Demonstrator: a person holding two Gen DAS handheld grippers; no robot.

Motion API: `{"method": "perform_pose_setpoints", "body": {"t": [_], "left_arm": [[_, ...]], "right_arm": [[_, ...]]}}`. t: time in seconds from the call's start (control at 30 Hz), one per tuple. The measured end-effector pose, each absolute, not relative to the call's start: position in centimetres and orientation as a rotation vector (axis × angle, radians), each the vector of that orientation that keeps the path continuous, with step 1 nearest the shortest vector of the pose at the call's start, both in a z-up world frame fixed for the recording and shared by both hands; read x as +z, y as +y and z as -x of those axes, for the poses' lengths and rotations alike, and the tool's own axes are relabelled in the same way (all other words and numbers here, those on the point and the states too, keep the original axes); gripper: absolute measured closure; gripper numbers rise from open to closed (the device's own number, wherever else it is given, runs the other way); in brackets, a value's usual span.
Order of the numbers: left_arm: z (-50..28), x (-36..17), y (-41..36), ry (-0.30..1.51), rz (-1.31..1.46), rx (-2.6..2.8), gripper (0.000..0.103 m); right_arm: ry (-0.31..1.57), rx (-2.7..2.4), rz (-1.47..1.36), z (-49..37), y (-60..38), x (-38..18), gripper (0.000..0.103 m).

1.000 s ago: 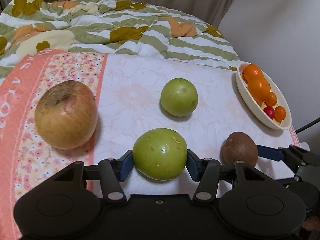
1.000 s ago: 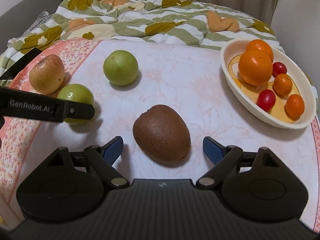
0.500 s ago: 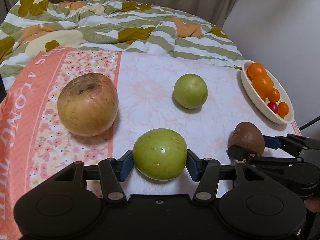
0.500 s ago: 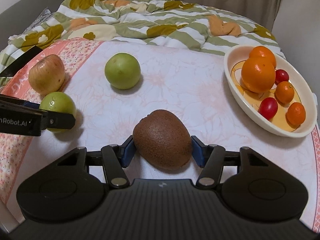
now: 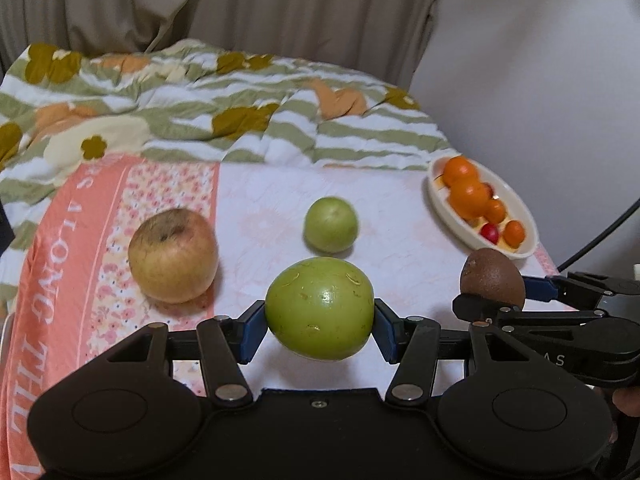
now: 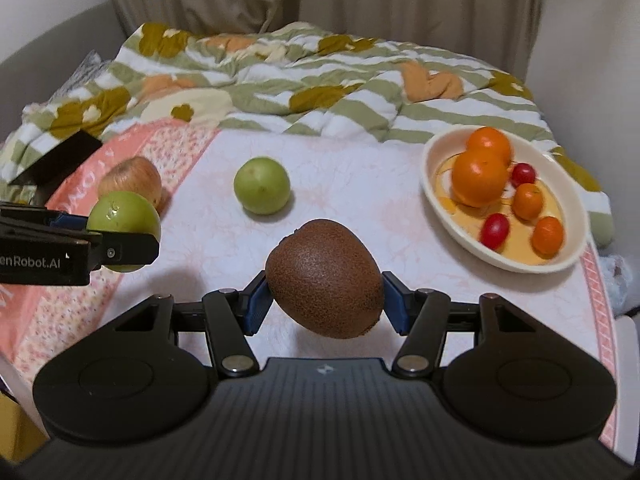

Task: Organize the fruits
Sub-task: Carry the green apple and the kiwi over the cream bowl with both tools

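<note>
- Nearest in the right wrist view, the right gripper has its blue-padded fingers closed on the kiwi; the fruit appears clear of the table, its shadow lying apart beneath it, so I judge it picked up and in transit, not yet placed.
- Nearest in the left wrist view, the left gripper clamps a green apple between both pads; it too seems lifted off the cloth; so each hand carries one fruit at this moment.
- A little further, left of centre, a large yellowish apple sits on the pink floral border of the cloth, untouched; it looks like work left to do.
- Beyond the held green apple, a second green apple rests alone on the pale middle of the table, well apart from everything else; also left to do.
- Far right, the oval cream dish holds oranges, smaller orange fruits and red cherry tomatoes; it reads as the likely collecting place, with bare room at its near end.
- Behind all lies a rumpled striped quilt.
- Judgement: roughly midway; dish partly filled, two fruits in hand, two on the table.
</note>
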State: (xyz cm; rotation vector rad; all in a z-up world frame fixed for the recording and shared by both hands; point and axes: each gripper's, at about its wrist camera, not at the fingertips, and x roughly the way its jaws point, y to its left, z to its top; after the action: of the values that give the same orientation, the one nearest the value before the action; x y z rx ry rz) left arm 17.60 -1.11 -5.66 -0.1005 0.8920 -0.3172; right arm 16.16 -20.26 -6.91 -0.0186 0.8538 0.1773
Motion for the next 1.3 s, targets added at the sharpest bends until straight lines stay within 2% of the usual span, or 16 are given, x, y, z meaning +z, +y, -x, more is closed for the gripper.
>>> {"method": "perform_pose_setpoints", "body": {"t": [0.6,0.93,1.3], "left_arm": [[-17.7,0.1,-6.3,0.75,0.117,-0.398,0.044],[-19.3,-0.5,-14.2,0.76,0.127,-0.349,0.044],[-22.7,-2.9,-20.9,0.825,0.152,-0.337,0.044]], "right_arm": [[0.798,0.019,-0.056,-13.3,-29.4,-0.9,0.03],[0.776,0.108,-0.032,-17.6,-36.7,-0.4,0.03],[0.818,0.194,-0.033,-23.7,-42.3,-2.5,0.03]]}}
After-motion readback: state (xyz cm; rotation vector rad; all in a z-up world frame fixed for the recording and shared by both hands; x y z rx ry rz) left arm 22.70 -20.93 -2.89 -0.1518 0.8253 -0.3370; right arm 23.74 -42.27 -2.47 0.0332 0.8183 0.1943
